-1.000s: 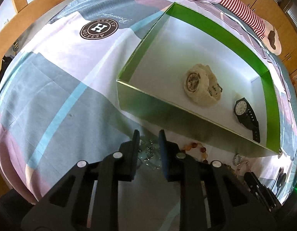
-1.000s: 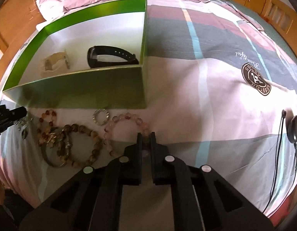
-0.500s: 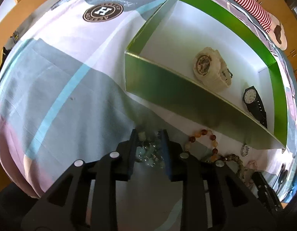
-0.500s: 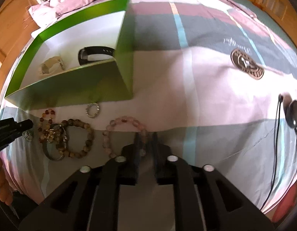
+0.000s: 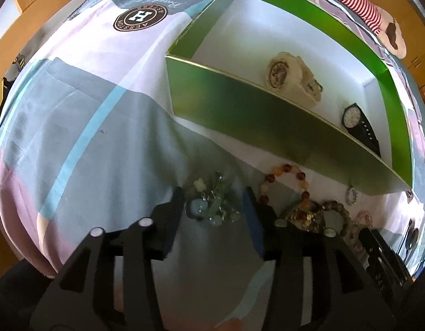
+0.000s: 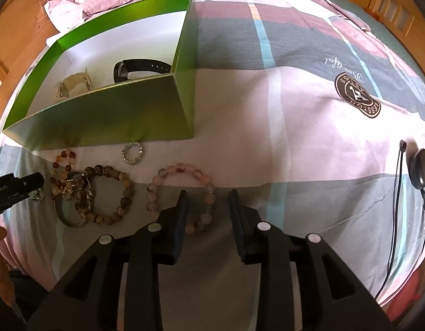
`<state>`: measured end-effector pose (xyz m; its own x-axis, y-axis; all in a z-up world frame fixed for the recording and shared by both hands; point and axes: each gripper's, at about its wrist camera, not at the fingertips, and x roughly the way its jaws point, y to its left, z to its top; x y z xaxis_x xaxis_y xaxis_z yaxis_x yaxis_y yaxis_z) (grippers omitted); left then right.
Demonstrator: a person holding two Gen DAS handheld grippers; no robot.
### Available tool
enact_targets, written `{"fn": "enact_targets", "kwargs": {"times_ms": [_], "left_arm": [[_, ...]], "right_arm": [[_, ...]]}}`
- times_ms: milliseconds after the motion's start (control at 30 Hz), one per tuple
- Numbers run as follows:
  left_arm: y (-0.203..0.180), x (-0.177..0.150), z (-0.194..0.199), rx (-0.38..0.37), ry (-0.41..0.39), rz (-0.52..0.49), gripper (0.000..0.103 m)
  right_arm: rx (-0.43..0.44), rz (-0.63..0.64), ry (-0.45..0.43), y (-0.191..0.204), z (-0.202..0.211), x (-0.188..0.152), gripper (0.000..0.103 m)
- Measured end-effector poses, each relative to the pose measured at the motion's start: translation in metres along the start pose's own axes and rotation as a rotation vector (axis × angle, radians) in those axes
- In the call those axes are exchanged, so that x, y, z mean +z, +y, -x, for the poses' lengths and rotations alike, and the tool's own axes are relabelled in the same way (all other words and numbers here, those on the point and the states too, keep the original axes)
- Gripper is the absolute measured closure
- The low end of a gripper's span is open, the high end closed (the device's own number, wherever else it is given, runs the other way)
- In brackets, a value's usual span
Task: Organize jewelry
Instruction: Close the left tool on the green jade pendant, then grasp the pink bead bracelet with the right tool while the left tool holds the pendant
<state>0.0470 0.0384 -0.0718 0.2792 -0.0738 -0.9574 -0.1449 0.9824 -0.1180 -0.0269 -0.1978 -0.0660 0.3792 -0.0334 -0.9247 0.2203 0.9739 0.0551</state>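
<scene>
A green box (image 5: 240, 104) (image 6: 116, 121) on the bed holds a cream watch (image 5: 292, 80) (image 6: 72, 88) and a black watch (image 5: 355, 121) (image 6: 140, 67). My left gripper (image 5: 214, 204) points down at a pale green charm bracelet (image 5: 212, 209) lying between its fingers. Its jaws are opening and the pads stand off the bracelet. My right gripper (image 6: 208, 207) is also opening, with the right side of a pink bead bracelet (image 6: 179, 168) lying between its fingers, untouched. The left gripper's tip (image 6: 19, 187) shows at the left edge of the right wrist view.
In front of the box lie an amber bead bracelet (image 5: 284, 169) (image 6: 62, 160), a brown bead bracelet (image 6: 113, 195) and a silver ring (image 6: 133, 153) (image 5: 351, 195). A black round device with a cable (image 6: 419, 171) lies at the right. Pillows and a wooden bed frame surround the bedspread.
Both pairs of jaws have spread apart. The right fingers, shut a second ago, now straddle the pink bracelet's right side. The left fingers stand wider around the charm bracelet.
</scene>
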Motion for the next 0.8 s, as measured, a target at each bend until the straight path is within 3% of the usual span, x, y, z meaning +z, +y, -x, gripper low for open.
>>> {"fn": "enact_targets", "kwargs": {"times_ms": [233, 400, 467, 533, 800], "left_arm": [[-0.006, -0.004, -0.007, 0.049, 0.016, -0.036, 0.053], [-0.017, -0.004, -0.010, 0.086, -0.005, -0.054, 0.072], [-0.016, -0.005, -0.009, 0.085, -0.008, -0.053, 0.074], [-0.018, -0.006, -0.008, 0.089, -0.013, -0.055, 0.076], [-0.020, -0.008, 0.006, 0.100, -0.044, -0.045, 0.081]], "right_arm": [[-0.032, 0.005, -0.004, 0.005, -0.001, 0.000, 0.071], [-0.052, 0.014, -0.008, 0.010, 0.000, -0.002, 0.072], [-0.063, 0.038, -0.013, 0.015, 0.001, -0.005, 0.077], [-0.054, 0.061, -0.018, 0.021, 0.003, -0.009, 0.093], [-0.036, 0.046, -0.022, 0.018, 0.009, -0.012, 0.094]]}}
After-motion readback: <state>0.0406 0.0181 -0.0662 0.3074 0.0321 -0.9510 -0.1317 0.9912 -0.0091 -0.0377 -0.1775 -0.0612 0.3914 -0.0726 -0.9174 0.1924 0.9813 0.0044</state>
